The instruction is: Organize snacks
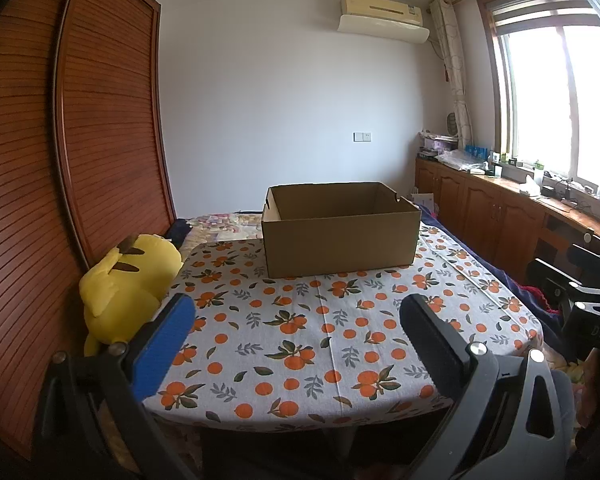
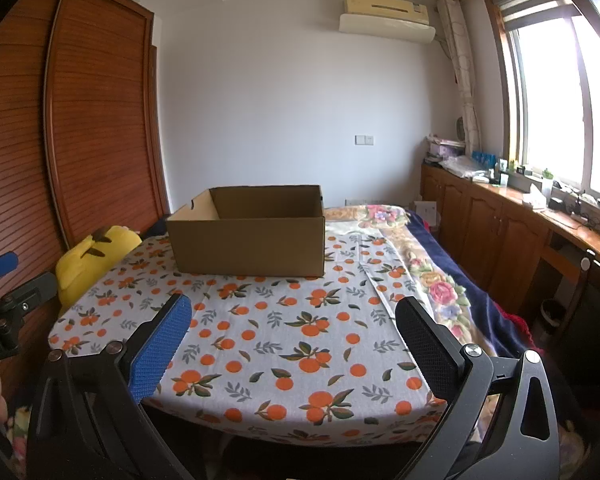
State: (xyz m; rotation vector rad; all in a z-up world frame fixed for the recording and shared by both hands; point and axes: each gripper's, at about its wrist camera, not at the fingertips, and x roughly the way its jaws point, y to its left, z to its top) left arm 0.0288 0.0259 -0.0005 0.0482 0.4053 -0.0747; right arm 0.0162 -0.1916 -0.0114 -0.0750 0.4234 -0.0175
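Spread wide and holding nothing above an orange-print tablecloth [image 1: 300, 344]: left gripper [image 1: 296, 320] and right gripper [image 2: 292, 320].

Beyond, at frame centre, open cardboard box [image 1: 340, 244] on the cloth's far part, inside hidden by its near wall. At left edge, yellow plush toy [image 1: 128, 284]. Only in the right wrist view, right of the cloth: flowered bedspread [image 2: 432, 280]. Snacks not visible.

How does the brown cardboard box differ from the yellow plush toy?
The open-topped brown cardboard box stands on the orange-print tablecloth; the yellow plush toy slumps beside the table's left edge. The box is angular and rigid; the toy is rounded and soft. Both are untouched by either gripper.
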